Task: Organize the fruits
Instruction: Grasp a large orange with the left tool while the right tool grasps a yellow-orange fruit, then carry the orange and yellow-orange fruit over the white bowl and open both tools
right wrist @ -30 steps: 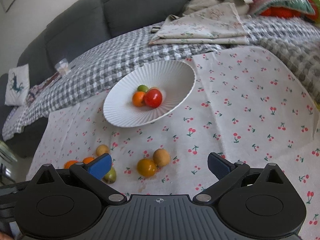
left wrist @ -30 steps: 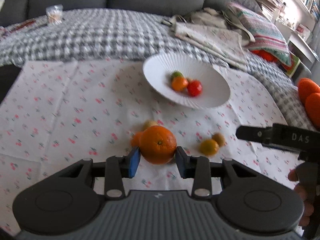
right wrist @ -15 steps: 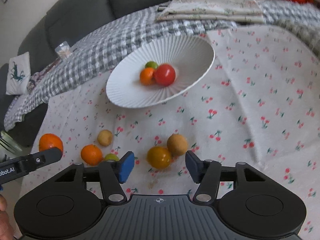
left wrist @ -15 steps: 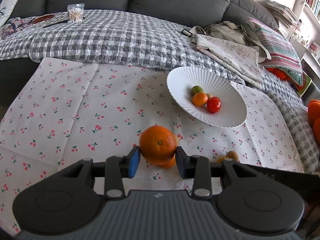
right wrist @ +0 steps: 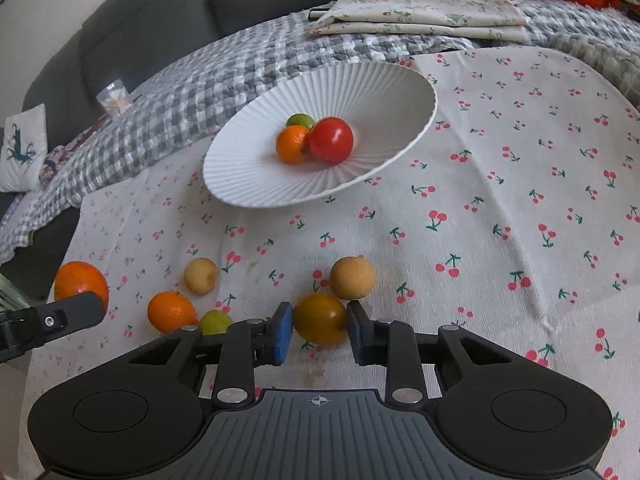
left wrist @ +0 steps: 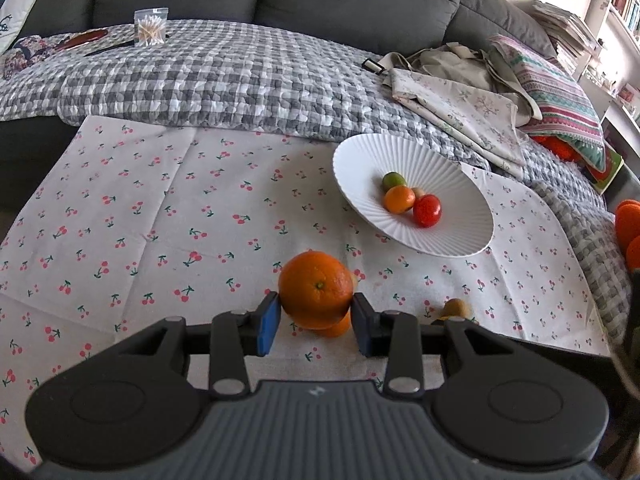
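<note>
My left gripper (left wrist: 314, 320) is shut on a big orange (left wrist: 316, 289) and holds it above the cherry-print cloth; the orange also shows at the left of the right wrist view (right wrist: 80, 282). My right gripper (right wrist: 320, 332) is shut on a yellow-orange fruit (right wrist: 320, 319) that rests on the cloth. A white ribbed plate (right wrist: 256, 168) holds a red tomato (right wrist: 331, 139), a small orange (right wrist: 293, 144) and a green lime (right wrist: 301, 121). It lies to the upper right in the left wrist view (left wrist: 460, 232).
On the cloth lie a tan round fruit (right wrist: 352, 277), a smaller tan one (right wrist: 201, 276), a mandarin (right wrist: 171, 312) and a green fruit (right wrist: 215, 322). A checked blanket (left wrist: 224, 76) and folded cloths (left wrist: 460, 112) lie behind the plate on the grey sofa.
My right gripper moved down and forward and closed on the yellow-orange fruit. My left gripper lifted and drew back with the big orange held in it.
</note>
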`<state>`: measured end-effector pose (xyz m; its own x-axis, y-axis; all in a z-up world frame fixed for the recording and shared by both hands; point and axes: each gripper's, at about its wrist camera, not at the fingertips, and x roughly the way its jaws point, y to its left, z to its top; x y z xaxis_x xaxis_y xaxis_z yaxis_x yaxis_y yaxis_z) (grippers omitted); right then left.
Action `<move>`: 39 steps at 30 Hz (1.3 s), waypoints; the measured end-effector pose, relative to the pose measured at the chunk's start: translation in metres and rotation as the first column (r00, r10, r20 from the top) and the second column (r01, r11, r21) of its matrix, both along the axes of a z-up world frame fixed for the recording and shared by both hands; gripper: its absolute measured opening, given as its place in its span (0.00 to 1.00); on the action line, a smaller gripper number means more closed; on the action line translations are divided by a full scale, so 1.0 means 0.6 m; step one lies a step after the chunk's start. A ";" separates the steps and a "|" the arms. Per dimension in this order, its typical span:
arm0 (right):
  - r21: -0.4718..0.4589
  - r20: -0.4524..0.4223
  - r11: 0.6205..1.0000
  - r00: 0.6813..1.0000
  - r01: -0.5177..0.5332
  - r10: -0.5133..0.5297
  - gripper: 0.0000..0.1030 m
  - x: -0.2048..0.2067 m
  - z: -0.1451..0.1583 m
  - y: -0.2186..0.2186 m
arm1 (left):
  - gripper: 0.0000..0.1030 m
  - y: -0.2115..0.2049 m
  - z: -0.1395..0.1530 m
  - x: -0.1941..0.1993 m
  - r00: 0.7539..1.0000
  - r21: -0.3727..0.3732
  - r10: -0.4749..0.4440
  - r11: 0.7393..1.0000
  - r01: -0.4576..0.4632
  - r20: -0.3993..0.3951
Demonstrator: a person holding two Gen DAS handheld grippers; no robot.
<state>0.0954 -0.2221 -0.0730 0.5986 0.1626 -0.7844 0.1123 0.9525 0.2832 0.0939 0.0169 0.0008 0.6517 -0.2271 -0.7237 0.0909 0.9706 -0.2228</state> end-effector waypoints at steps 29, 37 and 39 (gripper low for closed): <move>0.146 0.076 0.986 0.993 0.084 -0.096 0.27 -0.030 0.075 -0.068 | 0.36 -0.024 0.010 0.016 0.998 0.037 -0.023 0.999 0.021 0.058; 0.155 0.097 0.982 0.988 0.105 -0.120 0.27 -0.029 0.086 -0.085 | 0.36 -0.050 0.010 0.037 0.993 0.089 -0.060 0.995 0.052 0.097; 0.154 0.104 0.982 0.987 0.108 -0.125 0.27 -0.027 0.089 -0.088 | 0.36 -0.058 0.009 0.043 0.991 0.099 -0.073 0.993 0.062 0.109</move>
<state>0.0793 -0.2749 -0.0196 0.7033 0.1955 -0.6835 0.1797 0.8813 0.4370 0.1200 -0.0181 0.0065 0.7158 -0.2069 -0.6669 0.1760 0.9777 -0.1144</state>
